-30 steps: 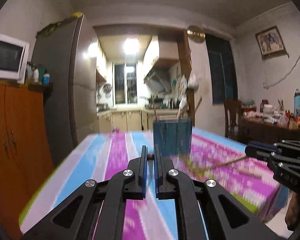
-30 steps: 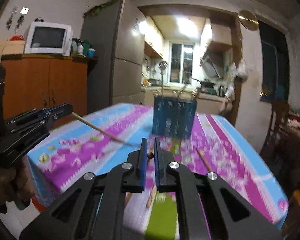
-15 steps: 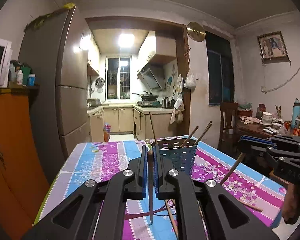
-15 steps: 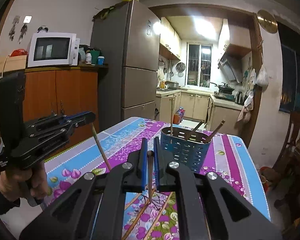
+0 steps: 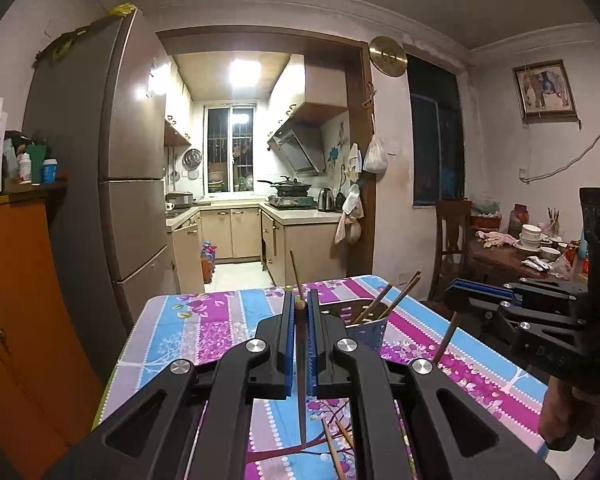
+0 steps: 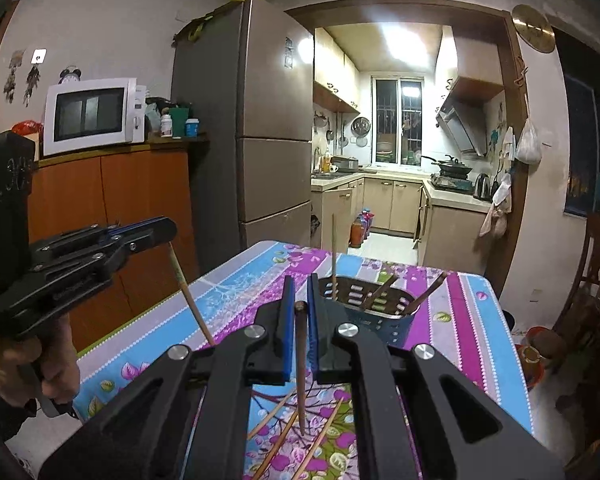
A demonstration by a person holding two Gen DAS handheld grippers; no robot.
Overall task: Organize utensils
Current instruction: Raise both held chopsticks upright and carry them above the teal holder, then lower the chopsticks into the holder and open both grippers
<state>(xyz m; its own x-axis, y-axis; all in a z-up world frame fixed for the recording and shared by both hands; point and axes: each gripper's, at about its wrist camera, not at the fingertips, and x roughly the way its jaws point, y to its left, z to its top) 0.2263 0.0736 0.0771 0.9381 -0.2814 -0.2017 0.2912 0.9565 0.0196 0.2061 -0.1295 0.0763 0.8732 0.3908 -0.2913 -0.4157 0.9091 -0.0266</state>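
Your left gripper [image 5: 299, 312] and right gripper [image 6: 299, 312] each pinch a thin, stiff brown wooden chopstick [image 6: 300, 368] near its top, dangling tip-down, light and liable to pivot, with the perforated blue plastic utensil basket [image 6: 374, 312] at one o'clock.

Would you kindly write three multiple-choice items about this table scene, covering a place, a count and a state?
1. Where is the utensil basket?
A. On the floral tablecloth
B. On the fridge
C. On the kitchen counter

2. How many chopsticks stand in the basket?
A. None
B. Three
C. Six

3. What is the right gripper doing?
A. Open and empty
B. Shut on a chopstick
C. Shut on a spoon

Key: 1 A, it stands on the tablecloth; 2 B, three sticks rise from it; 3 B, a chopstick hangs pinched between the blue pads.
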